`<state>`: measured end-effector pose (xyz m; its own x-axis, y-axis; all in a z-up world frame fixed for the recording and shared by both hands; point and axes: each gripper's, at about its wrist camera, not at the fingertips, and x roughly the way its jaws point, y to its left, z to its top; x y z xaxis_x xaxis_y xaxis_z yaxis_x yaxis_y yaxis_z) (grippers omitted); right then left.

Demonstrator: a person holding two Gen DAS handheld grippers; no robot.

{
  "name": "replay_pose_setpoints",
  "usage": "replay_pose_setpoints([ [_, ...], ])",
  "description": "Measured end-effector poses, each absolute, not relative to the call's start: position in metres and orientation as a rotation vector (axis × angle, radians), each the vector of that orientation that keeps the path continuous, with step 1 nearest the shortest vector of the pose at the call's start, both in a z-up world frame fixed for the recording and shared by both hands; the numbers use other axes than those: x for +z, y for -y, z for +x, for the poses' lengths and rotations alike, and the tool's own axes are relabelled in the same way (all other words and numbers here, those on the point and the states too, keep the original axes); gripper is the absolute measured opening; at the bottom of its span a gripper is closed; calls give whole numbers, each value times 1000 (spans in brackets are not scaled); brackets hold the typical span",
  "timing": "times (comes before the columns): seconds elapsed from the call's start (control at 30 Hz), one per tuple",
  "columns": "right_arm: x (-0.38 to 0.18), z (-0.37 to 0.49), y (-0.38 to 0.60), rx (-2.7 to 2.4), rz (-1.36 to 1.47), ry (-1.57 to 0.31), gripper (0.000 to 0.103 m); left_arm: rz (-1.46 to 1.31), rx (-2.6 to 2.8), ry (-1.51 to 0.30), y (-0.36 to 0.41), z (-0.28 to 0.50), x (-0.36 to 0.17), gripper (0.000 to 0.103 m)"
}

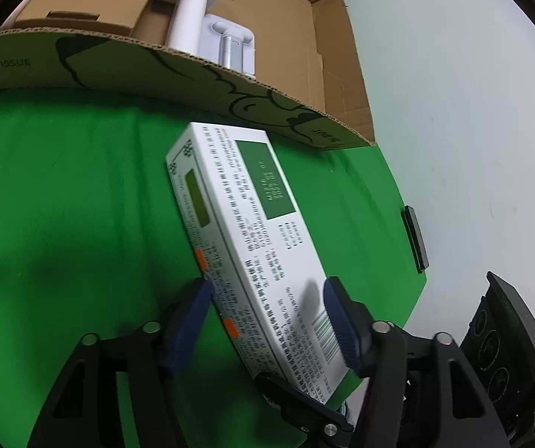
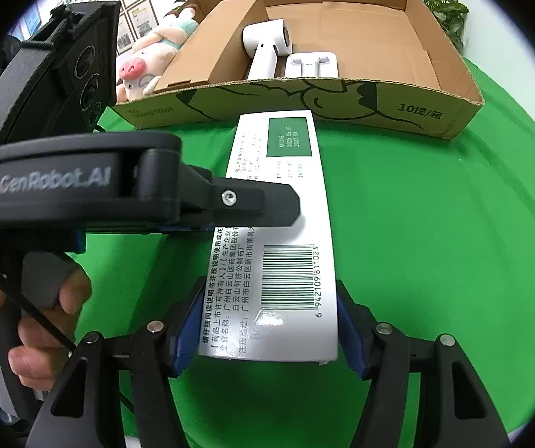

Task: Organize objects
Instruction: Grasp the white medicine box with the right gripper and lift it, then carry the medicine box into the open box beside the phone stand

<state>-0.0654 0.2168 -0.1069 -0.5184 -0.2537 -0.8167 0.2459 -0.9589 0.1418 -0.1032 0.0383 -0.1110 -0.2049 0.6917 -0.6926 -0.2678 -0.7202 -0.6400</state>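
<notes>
Both tongs (image 1: pixel 267 321) (image 2: pixel 267 321) gripping medicine box (image 2: pixel 286 224), green cloth (image 2: pixel 435 261)

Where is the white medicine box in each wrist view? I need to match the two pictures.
Left wrist: the white medicine box runs diagonally from centre to lower right, between the left gripper pads.
Right wrist: it stands lengthwise at centre, barcode end nearest, between the right gripper pads; the other gripper reaches it from the left.
Shared landmark: the cardboard box behind it, holding a white hair dryer.

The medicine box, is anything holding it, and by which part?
Both grippers hold the white medicine box: the right gripper clamps its barcode end, the left gripper its long sides nearby.
</notes>
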Motion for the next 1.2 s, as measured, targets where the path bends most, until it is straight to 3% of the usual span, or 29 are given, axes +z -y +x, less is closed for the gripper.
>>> replay_pose_setpoints([
  [0.2,-107,-56,-223,-2526,1356,80,61,-1438,1974,519,-38,-101,-109,56],
  [0.33,-105,-56,-229,-2486,1367,161,61,-1440,1950,541,-37,-102,-109,68],
  [0.43,-104,-57,-241,-2399,1362,310,61,-1444,1953,563,-38,-103,-110,71],
  [0.53,-98,-52,-236,-2404,1338,268,61,-1451,1932,578,-40,-101,-111,67],
  [0.6,-97,-57,-220,-2408,1330,219,60,-1462,1912,545,-44,-98,-111,56],
  [0.73,-92,-53,-214,-2418,1309,174,60,-1426,1918,528,-44,-95,-103,51],
  [1.2,-85,-54,-217,-2451,1272,184,60,-1368,1942,432,-50,-90,-76,48],
])
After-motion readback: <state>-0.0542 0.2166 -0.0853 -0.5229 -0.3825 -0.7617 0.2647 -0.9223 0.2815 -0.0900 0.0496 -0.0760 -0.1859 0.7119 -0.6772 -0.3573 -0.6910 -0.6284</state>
